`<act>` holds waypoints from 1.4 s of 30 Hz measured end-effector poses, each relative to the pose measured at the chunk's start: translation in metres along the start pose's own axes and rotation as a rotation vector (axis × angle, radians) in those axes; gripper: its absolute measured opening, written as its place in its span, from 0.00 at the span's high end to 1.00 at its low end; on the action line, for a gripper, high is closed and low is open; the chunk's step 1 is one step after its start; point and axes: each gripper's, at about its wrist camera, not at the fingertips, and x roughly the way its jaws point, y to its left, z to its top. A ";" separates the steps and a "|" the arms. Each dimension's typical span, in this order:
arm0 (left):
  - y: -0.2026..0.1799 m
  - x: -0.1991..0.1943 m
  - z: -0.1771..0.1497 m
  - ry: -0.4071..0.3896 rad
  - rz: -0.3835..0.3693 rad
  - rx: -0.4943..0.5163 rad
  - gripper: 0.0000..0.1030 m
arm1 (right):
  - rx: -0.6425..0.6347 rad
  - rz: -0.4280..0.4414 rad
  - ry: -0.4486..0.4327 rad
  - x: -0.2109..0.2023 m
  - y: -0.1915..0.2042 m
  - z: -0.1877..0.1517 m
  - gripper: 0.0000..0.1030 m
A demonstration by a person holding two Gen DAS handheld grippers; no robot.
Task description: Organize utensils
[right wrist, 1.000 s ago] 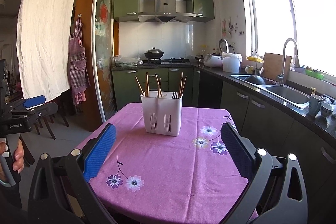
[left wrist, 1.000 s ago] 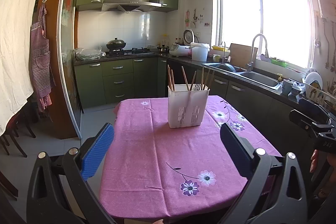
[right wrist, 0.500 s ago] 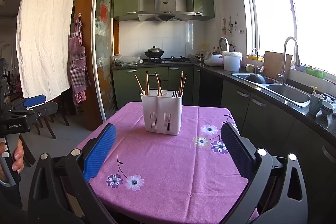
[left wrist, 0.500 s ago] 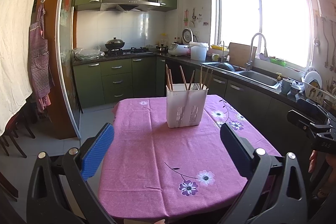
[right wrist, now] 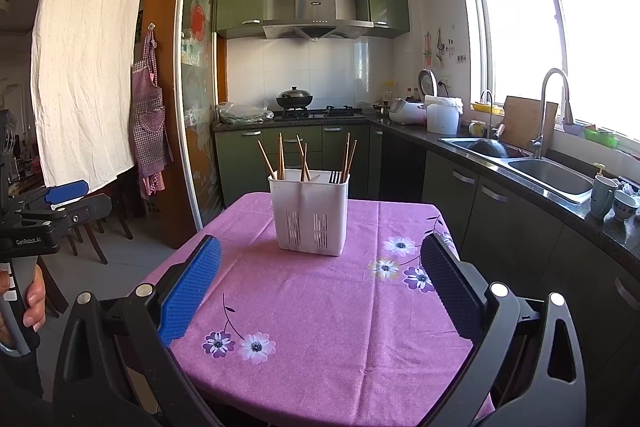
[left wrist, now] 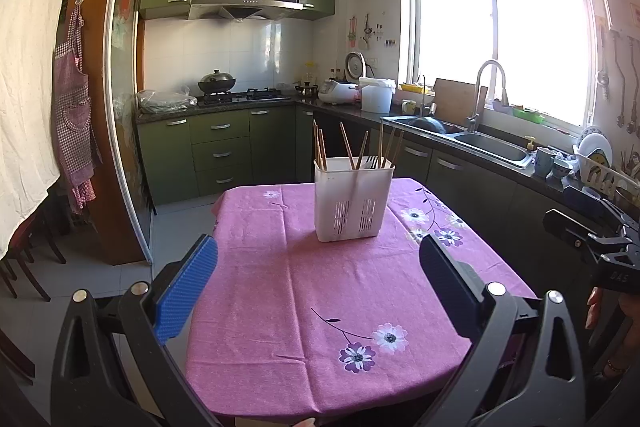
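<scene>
A white plastic utensil holder (left wrist: pixel 354 203) stands upright on a table covered with a purple flowered tablecloth (left wrist: pixel 320 291), toward the table's far end as both cameras see it. The holder has two compartments divided by a centre rib, with slotted vents low on its front.

Wooden chopsticks (left wrist: pixel 320 147) stick up out of the holder, their long axes near vertical and fanning slightly outward; some stand in each compartment. Dark fork tines (right wrist: pixel 335 177) peek over the rim of the compartment nearer the sink side. Exactly how many utensils are inside, and how they are sorted, is hard to tell at this range.

Both grippers are well short of the holder, held above the near edge of the table and pointing straight at it. The left gripper (left wrist: pixel 318 279) has its jaws spread wide with nothing between them, and the holder appears centred in that gap. The right gripper (right wrist: pixel 320 279) is likewise spread wide and empty, with the holder centred ahead.

Neither looks clearly nearer. Judging by this, the next move is a forward reach to the holder, then a pinch from above along a chopstick's upright length.

Beyond the holder are green kitchen cabinets (left wrist: pixel 224 147) and, to its right, a steel sink (left wrist: pixel 492 145) under a bright window.
</scene>
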 end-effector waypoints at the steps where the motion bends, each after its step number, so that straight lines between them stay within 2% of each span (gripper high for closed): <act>1: 0.000 0.000 0.000 0.002 -0.002 -0.001 0.07 | -0.001 -0.001 0.001 0.000 0.000 0.000 0.05; 42: -0.001 0.007 0.001 0.037 -0.014 0.007 0.07 | -0.003 0.006 0.017 0.009 0.003 -0.008 0.05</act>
